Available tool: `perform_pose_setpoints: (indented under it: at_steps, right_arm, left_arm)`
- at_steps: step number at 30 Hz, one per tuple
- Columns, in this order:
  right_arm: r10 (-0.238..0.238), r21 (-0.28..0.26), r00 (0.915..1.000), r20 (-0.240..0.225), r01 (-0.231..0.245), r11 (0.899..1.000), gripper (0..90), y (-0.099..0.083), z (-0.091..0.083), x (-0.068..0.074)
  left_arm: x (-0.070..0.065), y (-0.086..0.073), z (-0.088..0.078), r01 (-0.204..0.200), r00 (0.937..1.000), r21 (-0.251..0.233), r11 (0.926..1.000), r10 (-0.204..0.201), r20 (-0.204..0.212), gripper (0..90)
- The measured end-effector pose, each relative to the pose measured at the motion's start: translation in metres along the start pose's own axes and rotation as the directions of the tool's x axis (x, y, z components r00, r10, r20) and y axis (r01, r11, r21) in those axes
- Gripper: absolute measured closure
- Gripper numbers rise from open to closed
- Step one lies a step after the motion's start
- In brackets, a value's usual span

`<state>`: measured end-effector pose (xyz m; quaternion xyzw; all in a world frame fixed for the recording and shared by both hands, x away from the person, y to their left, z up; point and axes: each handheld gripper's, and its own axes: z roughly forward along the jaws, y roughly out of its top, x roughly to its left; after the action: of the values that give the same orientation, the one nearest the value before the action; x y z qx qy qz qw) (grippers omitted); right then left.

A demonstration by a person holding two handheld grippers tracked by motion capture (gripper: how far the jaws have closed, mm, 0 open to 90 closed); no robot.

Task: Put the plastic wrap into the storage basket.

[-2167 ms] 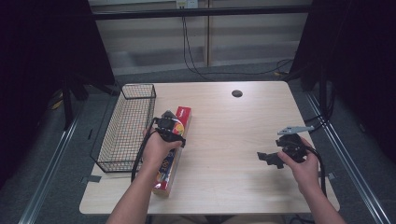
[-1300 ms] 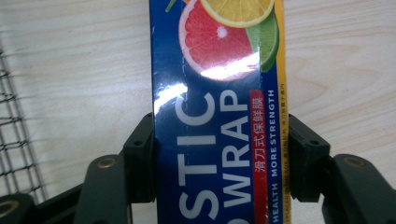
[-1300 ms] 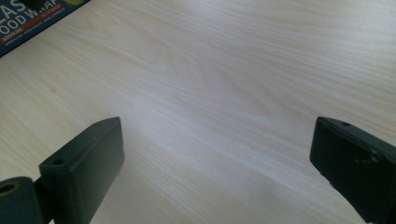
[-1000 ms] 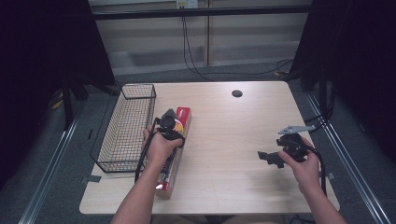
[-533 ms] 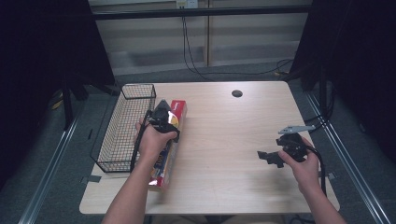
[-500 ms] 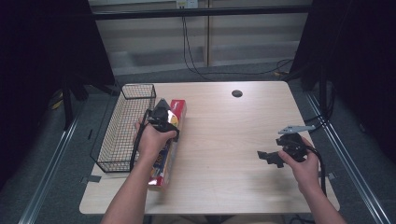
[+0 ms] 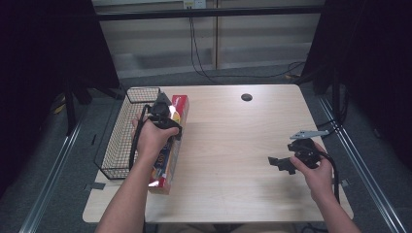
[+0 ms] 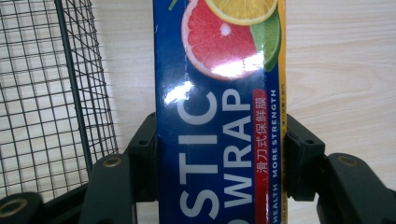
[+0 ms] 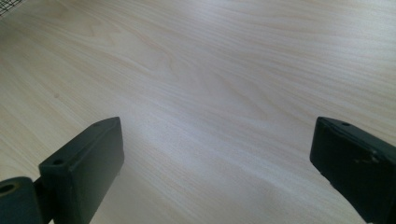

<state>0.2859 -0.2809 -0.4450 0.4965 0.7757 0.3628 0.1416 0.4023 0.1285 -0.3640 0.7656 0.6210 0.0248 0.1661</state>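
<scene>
- Currently counted on table [image 7: 233, 145]: one plastic wrap box [image 7: 171, 145], one wire basket [image 7: 121, 141], two handheld grippers.
- Plastic wrap box: long, dark blue face with citrus print, red far end; lying lengthwise near left edge of table, just beside wire basket, outside it. Whether lifted clear of tabletop: cannot tell.
- Left gripper [image 7: 163, 116]: clamped across width of box, one jaw pressed on each long side, seen plainly in left gripper view [image 8: 219, 177].
- Left hand [image 7: 150, 138]: wrapped over gripper body from above, forearm reaching forward from bottom edge, gripper pointing down at box.
- Right gripper [image 7: 284, 164]: jaws wide apart, nothing between them, bare wood below in right gripper view [image 9: 215, 172].
- Right hand [image 7: 316, 170]: low near right edge of table, gripper pointing left toward centre, well apart from box.
</scene>
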Motion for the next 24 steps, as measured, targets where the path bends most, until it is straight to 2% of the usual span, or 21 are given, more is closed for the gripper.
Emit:
perform_pose_setpoints:
  at_steps: [4, 13, 24]
  right_arm:
    - [0.002, -0.002, 1.0, 0.002, -0.002, 1.0, 2.8, 0.0, 0.0, 0.0]
    - [-0.007, -0.002, 1.0, 0.001, 0.007, 1.0, 2.8, 0.0, 0.001, 0.001]
    - [-0.001, 0.005, 1.0, -0.003, 0.001, 1.0, 2.8, 0.0, 0.001, 0.002]
  left_arm:
    - [-0.002, 0.003, -0.005, -0.003, 0.9999, -0.001, 1.0, 0.003, -0.012, 43.1]
    - [-0.002, 0.009, -0.015, 0.01, 0.9999, 0.0, 1.0, -0.01, -0.005, 43.0]
    - [0.004, 0.013, -0.024, 0.025, 0.9997, 0.006, 0.9997, -0.025, 0.001, 42.9]
